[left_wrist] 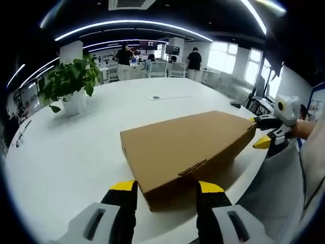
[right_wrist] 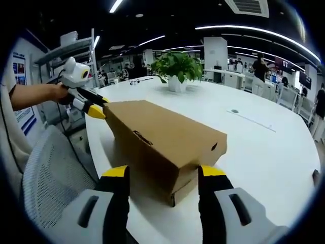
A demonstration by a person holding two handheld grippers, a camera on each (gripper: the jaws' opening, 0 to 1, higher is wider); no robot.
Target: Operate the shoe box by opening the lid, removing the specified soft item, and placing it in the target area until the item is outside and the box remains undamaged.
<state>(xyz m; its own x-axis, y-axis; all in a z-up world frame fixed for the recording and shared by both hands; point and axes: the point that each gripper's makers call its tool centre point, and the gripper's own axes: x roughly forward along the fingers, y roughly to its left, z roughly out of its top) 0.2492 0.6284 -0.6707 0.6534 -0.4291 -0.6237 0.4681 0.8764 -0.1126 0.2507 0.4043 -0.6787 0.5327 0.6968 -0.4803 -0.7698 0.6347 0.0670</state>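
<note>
A closed brown cardboard shoe box [left_wrist: 185, 152] lies on a big white table [left_wrist: 76, 152], near its edge. The left gripper [left_wrist: 166, 193] has its yellow-tipped jaws spread wide at one end of the box, one jaw on each side of the corner, not clamping it. The right gripper [right_wrist: 165, 178] is released as well, its jaws parted either side of the opposite end. A potted plant [right_wrist: 177, 68] stands far across the table, and a grey mesh chair [right_wrist: 51, 173] sits just beside the near edge
</note>
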